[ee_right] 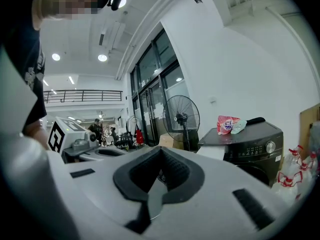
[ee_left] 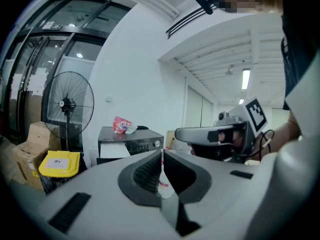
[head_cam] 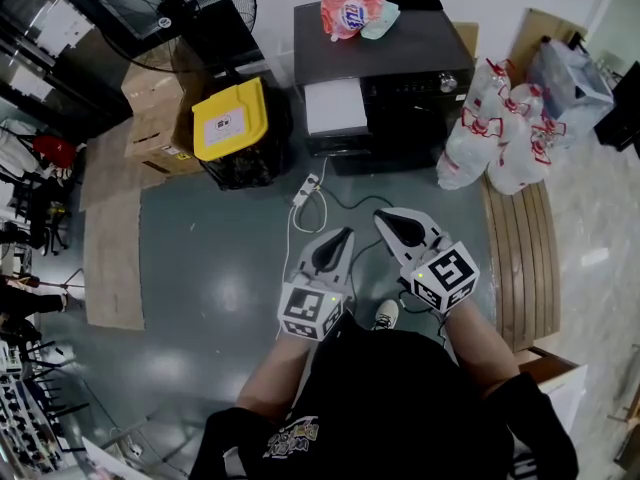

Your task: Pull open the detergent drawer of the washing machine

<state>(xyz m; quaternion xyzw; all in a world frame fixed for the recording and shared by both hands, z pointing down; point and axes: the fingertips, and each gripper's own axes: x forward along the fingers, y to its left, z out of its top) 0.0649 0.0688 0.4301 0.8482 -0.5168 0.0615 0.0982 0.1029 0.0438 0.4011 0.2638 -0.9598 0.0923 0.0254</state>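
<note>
The dark washing machine (head_cam: 385, 63) stands on the far side of the floor, and its white detergent drawer (head_cam: 335, 106) juts out of the front at the upper left. Both grippers hang well short of it, side by side above the floor. Closed jaws with nothing between them mark my left gripper (head_cam: 346, 234), and my right gripper (head_cam: 382, 217) is shut and empty too. In the left gripper view the machine (ee_left: 135, 143) and drawer (ee_left: 112, 154) show beyond the jaw tips (ee_left: 162, 155). The right gripper view has the machine (ee_right: 252, 146) at the right, past its tips (ee_right: 160, 153).
A detergent bag (head_cam: 350, 13) lies on the machine's top. A yellow-lidded bin (head_cam: 232, 118), cardboard boxes (head_cam: 155, 118) and a standing fan (head_cam: 180, 8) are to the left. A power strip (head_cam: 305, 190) lies on the floor in front. Tied plastic bags (head_cam: 500, 133) and a wooden pallet (head_cam: 520, 258) are at the right.
</note>
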